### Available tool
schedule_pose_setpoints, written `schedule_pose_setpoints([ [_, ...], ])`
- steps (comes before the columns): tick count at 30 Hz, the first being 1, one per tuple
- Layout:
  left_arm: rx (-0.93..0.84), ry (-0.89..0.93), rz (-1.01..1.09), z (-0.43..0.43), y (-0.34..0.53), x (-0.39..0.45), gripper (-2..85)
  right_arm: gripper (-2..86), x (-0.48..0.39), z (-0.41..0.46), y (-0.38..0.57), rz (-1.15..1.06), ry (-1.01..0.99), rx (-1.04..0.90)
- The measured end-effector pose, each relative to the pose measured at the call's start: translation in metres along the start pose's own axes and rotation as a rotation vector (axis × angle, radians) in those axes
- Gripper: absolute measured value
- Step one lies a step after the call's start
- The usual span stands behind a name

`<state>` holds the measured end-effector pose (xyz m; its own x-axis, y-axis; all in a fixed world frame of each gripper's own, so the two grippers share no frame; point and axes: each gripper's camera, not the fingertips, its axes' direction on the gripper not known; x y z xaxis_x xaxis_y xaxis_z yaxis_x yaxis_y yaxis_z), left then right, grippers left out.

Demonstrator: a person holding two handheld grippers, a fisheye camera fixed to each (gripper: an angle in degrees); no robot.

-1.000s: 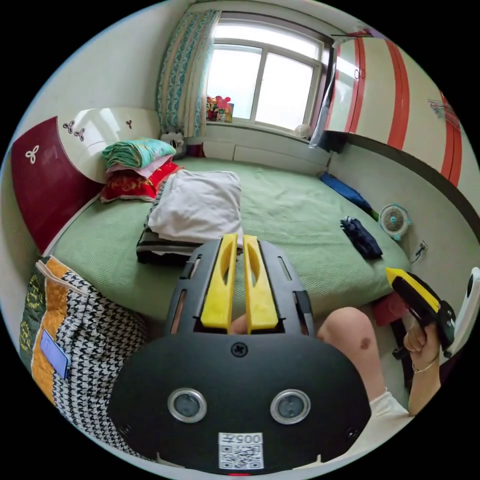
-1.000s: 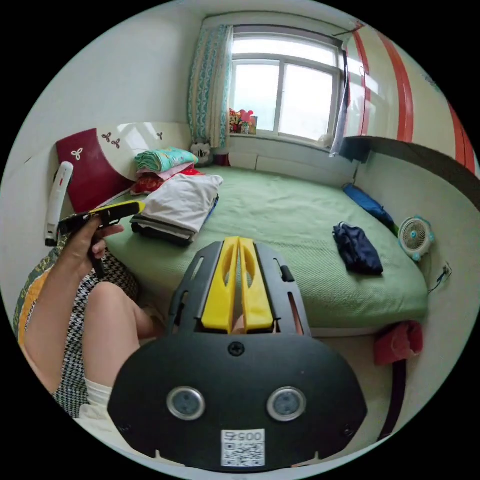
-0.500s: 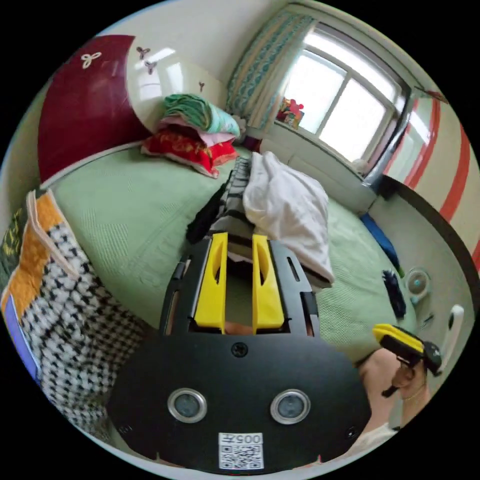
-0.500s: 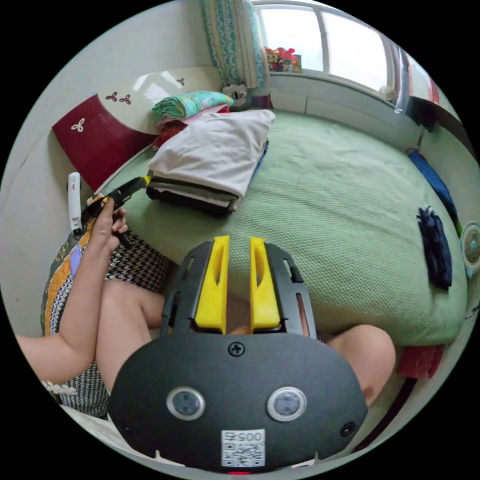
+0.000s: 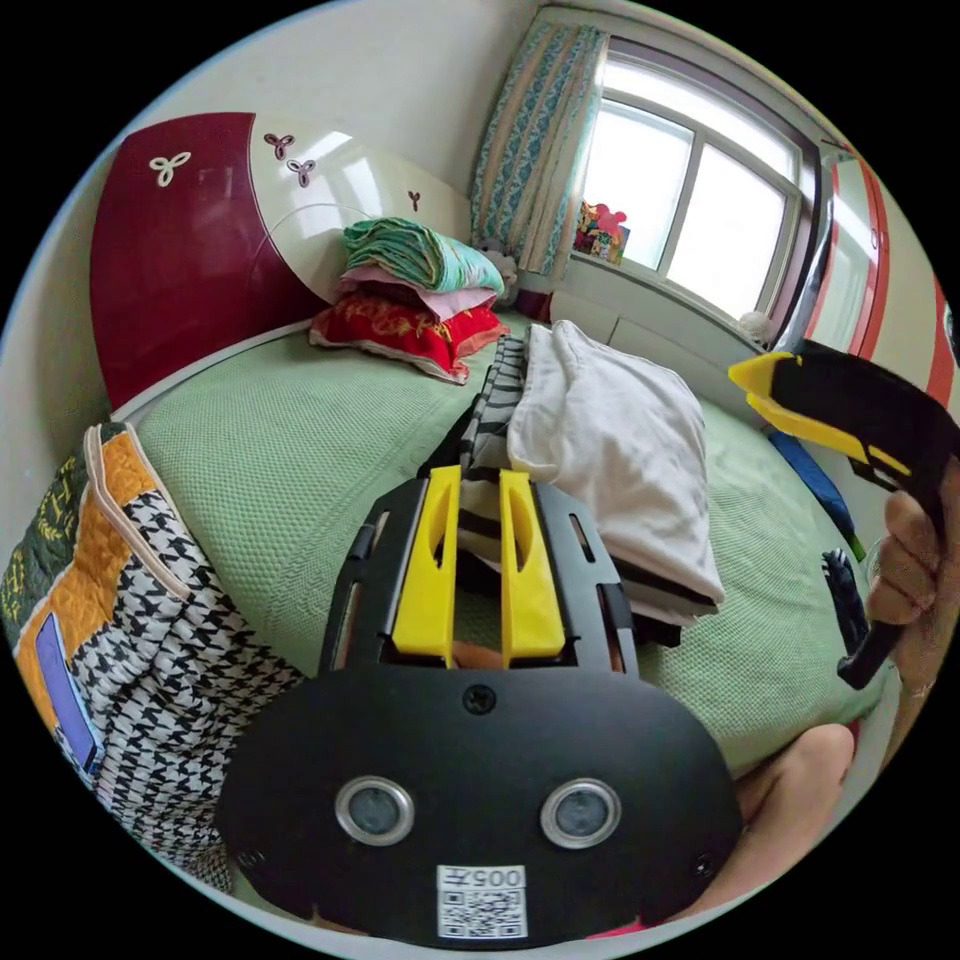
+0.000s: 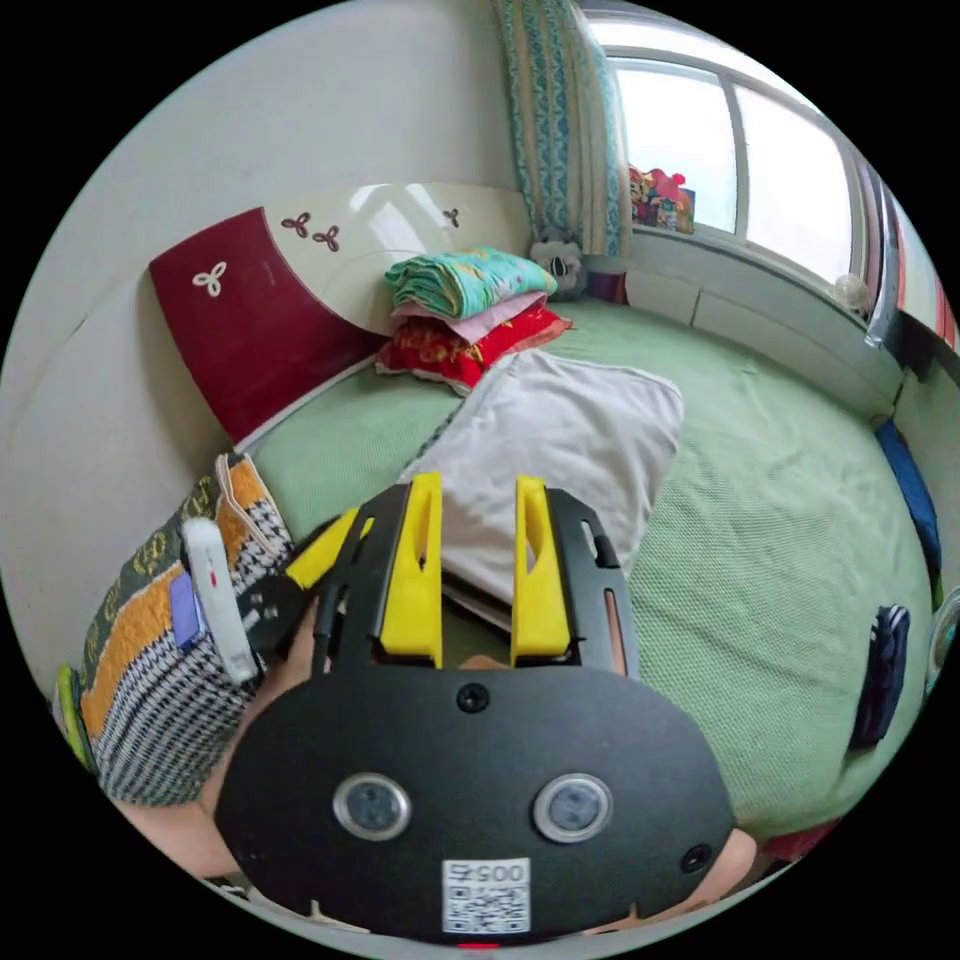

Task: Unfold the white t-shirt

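Both grippers, left gripper [image 5: 475, 480] and right gripper [image 6: 478, 490], hover open-jawed near the bed's [image 6: 780, 560] edge, gripping nothing, above the folded white t-shirt [image 6: 560, 440].

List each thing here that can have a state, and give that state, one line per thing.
T-shirt: folded, on top of the stack.
Stack: piled on the bed.
Left gripper: open, empty.
Right gripper: open, empty.
Blankets: folded, piled by the headboard.
Curtain: drawn aside.
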<state>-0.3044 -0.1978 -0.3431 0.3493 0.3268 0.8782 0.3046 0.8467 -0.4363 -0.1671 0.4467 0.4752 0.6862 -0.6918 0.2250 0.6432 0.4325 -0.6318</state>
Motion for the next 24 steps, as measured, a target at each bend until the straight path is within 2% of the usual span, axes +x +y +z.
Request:
schedule_pose_setpoints([
  [3,-0.007,0.002,-0.003,0.005,-0.002,-0.006,7.5,9.5,0.004,0.035,-0.024,0.068,0.022,-0.011],
  [8,-0.014,-0.013,0.020,0.014,-0.004,-0.012,7.5,8.4,0.012,0.121,-0.042,0.063,0.056,-0.258],
  [12,-0.027,-0.007,0.019,0.022,-0.006,-0.019,7.5,6.1,0.031,0.142,-0.056,0.106,-0.028,-0.287],
  [15,-0.035,-0.002,0.013,0.027,-0.008,-0.024,7.6,5.9,0.027,0.151,-0.067,0.032,-0.009,-0.318],
  [24,-0.025,0.017,-0.006,0.034,-0.007,-0.039,7.8,6.5,0.033,0.168,-0.087,0.032,-0.037,-0.325],
])
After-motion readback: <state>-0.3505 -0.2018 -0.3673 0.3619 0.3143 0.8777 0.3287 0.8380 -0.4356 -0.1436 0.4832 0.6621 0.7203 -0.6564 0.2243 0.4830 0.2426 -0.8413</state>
